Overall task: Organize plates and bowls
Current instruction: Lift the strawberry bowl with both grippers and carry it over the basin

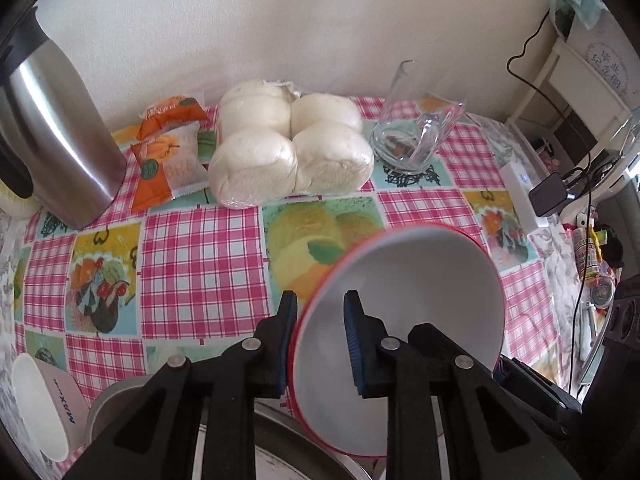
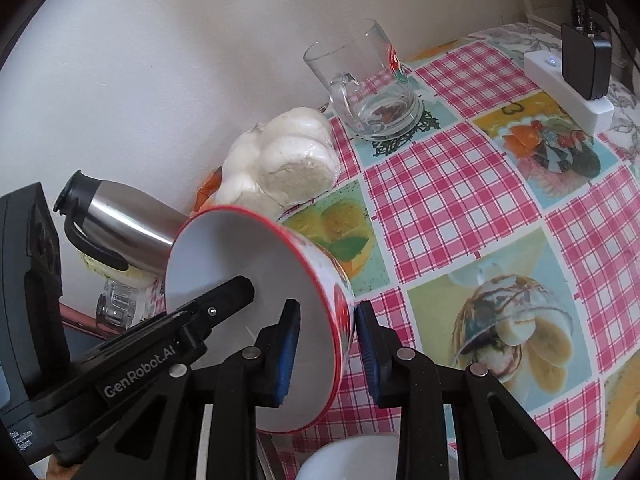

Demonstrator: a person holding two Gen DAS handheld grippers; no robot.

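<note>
Bowl (image 1: 420, 320) with red rim and white inside is held in the air above the tabletop (image 1: 200, 248), tipped on its side, mouth facing the left camera. Both tongs are on it at once: left tongs (image 1: 320, 344) straddle the rim, one pad outside, one inside, closed to about wall thickness. Right tongs (image 2: 326, 352) do the same on the opposite edge, pad inside and pad on the strawberry-printed outer wall, narrow gap, gripping.

Progress, as judged: early to middle. This bowl is lifted but not placed anywhere yet. Left view shows a white bowl (image 1: 44, 404) lying tipped at lower left beside a metal dish (image 1: 116, 404), and a steel plate or basin (image 1: 280, 440) under the tongs; none stacked as far as visible. Right view shows another white bowl rim (image 2: 360, 460) below. Stack destination unclear.
</note>
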